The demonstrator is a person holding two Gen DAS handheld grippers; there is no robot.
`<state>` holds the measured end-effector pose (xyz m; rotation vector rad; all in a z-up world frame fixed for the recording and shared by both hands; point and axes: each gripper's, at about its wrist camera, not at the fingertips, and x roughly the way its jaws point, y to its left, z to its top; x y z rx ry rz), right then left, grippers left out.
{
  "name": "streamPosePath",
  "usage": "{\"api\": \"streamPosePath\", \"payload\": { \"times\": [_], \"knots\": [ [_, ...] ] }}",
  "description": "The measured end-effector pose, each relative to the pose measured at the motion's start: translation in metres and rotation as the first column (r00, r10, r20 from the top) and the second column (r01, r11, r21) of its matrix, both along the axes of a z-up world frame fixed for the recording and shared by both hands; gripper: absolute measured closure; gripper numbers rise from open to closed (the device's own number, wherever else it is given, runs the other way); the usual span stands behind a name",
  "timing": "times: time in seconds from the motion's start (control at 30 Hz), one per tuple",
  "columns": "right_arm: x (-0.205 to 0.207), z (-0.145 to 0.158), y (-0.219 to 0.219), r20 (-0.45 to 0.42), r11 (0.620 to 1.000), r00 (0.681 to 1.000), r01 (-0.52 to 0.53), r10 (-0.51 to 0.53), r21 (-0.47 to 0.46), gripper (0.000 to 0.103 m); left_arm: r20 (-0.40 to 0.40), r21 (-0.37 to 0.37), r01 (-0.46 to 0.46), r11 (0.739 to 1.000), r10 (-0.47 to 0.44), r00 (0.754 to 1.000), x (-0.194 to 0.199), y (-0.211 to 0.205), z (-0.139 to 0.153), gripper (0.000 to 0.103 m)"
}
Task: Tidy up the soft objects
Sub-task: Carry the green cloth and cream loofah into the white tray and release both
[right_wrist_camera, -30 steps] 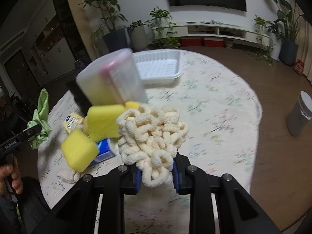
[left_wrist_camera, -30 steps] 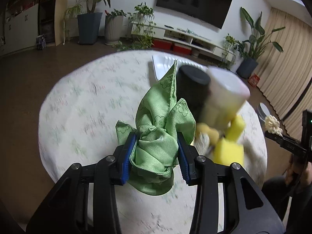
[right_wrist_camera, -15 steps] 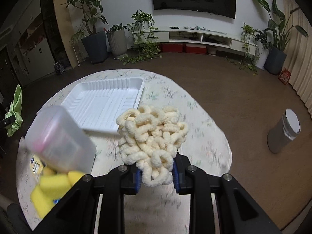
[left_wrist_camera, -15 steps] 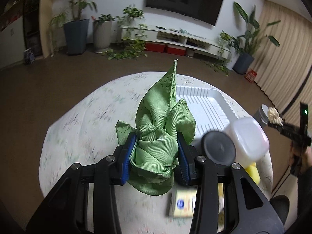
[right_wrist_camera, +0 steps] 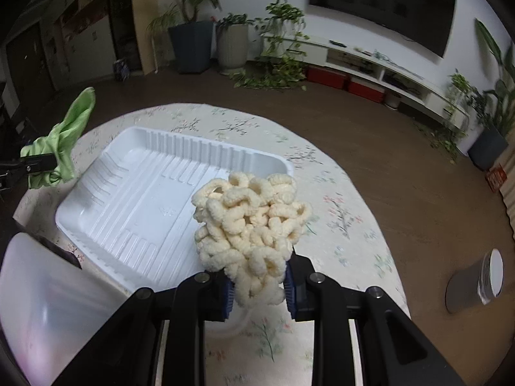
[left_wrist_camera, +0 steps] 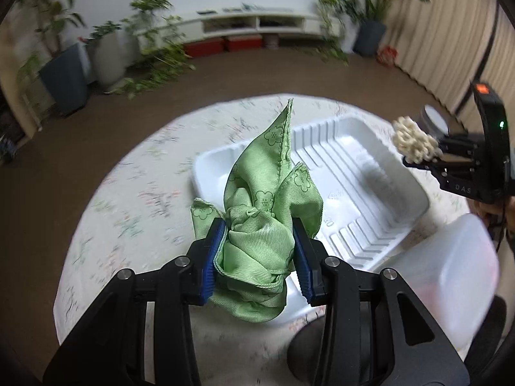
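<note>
Two grippers above the white tray: left gripper clamps a green cloth; right gripper clamps a cream chenille mitt. Only the right wrist view shows the tray's whole rim.

The letters "D A S" are showing in pale print on the black body of the right claw, just beside the white tray.

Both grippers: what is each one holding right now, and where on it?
The left gripper pinches the green cloth at its bunched lower middle, corners sticking up. The right gripper clamps the cream chenille cloth by its lower end.
</note>
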<state>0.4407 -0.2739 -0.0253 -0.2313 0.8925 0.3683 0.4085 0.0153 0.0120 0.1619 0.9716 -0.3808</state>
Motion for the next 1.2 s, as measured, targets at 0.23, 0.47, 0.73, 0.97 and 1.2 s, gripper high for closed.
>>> {"api": "streamPosePath", "payload": {
  "times": [0.23,0.47,0.73,0.97,1.2],
  "knots": [
    [0.022,-0.025,0.037,-0.045,0.994,0.995,-0.097,0.095,-0.049,0.075,-0.054,0.052,0.024,0.998,-0.022,0.998,0.02,-0.016,-0.032,0.063],
    [0.032,-0.046,0.051,-0.086,0.99,0.99,-0.121,0.114,-0.077,0.073,-0.063,0.06,0.027,0.998,-0.023,0.998,0.021,-0.019,-0.04,0.061],
    [0.026,-0.045,0.05,-0.079,0.989,0.989,-0.128,0.123,-0.069,0.055,-0.069,0.009,0.014,1.0,-0.013,0.998,0.022,-0.016,-0.037,0.051],
    [0.017,-0.031,0.043,-0.025,0.992,0.993,-0.119,0.117,-0.047,0.044,-0.031,-0.065,0.012,0.998,-0.014,0.999,0.019,-0.012,-0.022,0.036],
    [0.006,-0.017,0.039,0.027,0.99,0.991,-0.127,0.128,-0.055,0.024,0.018,-0.097,-0.001,0.995,0.002,1.0,0.01,-0.008,-0.005,0.031]
  ]
}}
